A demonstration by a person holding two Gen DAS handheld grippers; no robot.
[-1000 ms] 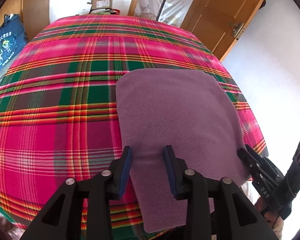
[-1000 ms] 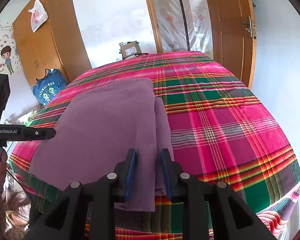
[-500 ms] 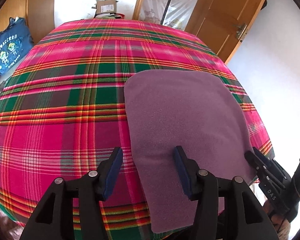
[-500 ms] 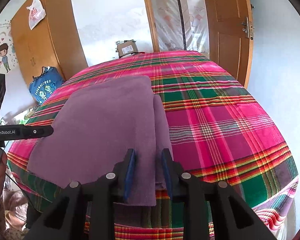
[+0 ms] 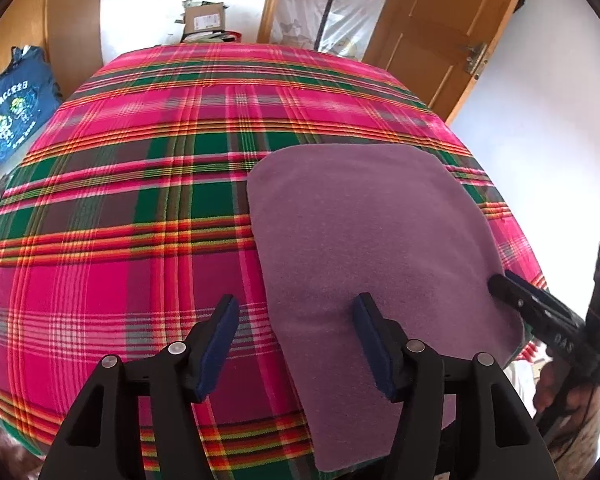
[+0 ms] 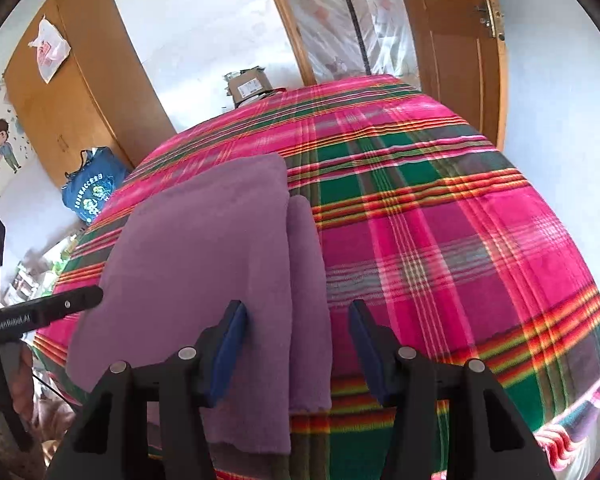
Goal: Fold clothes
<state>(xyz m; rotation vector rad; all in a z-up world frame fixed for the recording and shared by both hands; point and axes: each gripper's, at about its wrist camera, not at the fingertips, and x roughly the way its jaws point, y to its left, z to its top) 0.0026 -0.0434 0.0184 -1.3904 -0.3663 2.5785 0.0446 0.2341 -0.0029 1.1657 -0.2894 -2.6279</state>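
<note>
Left wrist view, from left to right. A blue bag [image 5: 14,116] hangs at the far left of the plaid bedspread [image 5: 132,208], against a wooden wardrobe [image 5: 60,28]. Beyond the bedspread's far edge sits a cardboard box [image 5: 205,18]. The left claw [image 5: 294,338] is spread wide and holds nothing; its left finger is above bare plaid, its right finger above the near-left part of the purple garment [image 5: 372,240]. The garment lies flat and folded on the right half of the bedspread, its near end reaching the near edge of the bed. At the garment's right edge the tip of the right claw [image 5: 500,282] touches or nearly touches the cloth; which cannot be told here. A wooden door [image 5: 452,20] stands beyond the bedspread's far-right corner.

Right wrist view, from left to right. The left claw's tip [image 6: 88,295] lies at the garment's left edge. The garment [image 6: 204,264] occupies the left part of the bedspread [image 6: 440,220], with a narrow lower layer showing along its right side. The right claw [image 6: 298,336] is wide open and empty, its fingers either side of the garment's right edge.
</note>
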